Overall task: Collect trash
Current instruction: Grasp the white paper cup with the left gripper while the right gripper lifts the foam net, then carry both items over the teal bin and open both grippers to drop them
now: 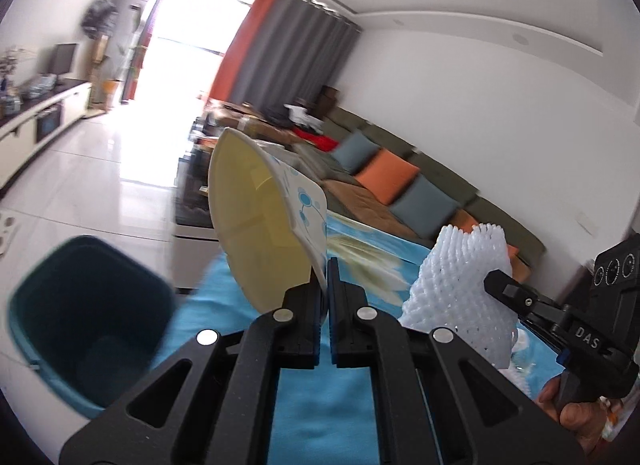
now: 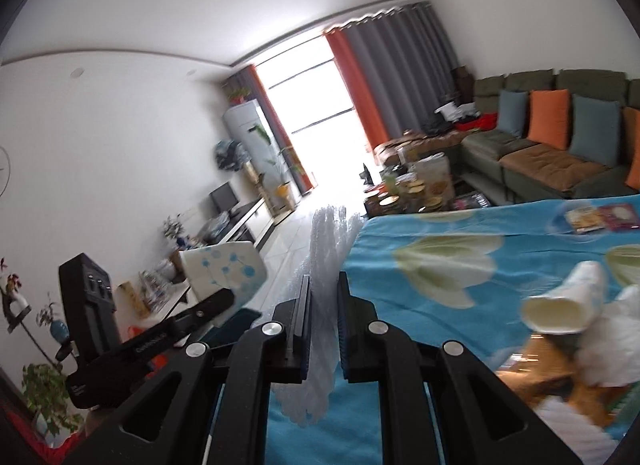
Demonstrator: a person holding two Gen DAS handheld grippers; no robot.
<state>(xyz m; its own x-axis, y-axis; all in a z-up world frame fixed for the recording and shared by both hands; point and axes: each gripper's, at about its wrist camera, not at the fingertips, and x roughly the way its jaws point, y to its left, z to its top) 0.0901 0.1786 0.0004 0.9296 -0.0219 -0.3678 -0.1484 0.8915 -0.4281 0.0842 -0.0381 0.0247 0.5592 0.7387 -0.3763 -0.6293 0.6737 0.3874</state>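
My left gripper (image 1: pixel 326 277) is shut on the rim of a squashed paper cup (image 1: pixel 260 217), white with blue dots, cream inside. It holds the cup in the air, right of the dark teal trash bin (image 1: pixel 84 321) on the floor. My right gripper (image 2: pixel 323 293) is shut on a white foam fruit net (image 2: pixel 320 329). The net (image 1: pixel 460 289) and right gripper (image 1: pixel 496 285) also show at the right in the left wrist view. The cup (image 2: pixel 224 273) and left gripper (image 2: pixel 224 301) show at the left in the right wrist view.
A table with a blue flowered cloth (image 2: pixel 460 265) lies below both grippers. On it at the right are another paper cup (image 2: pixel 564 305), crumpled tissue (image 2: pixel 616 353) and brown wrappers (image 2: pixel 556 377). A sofa with cushions (image 2: pixel 552 137) stands behind. A TV bench (image 1: pixel 40 113) lines the far wall.
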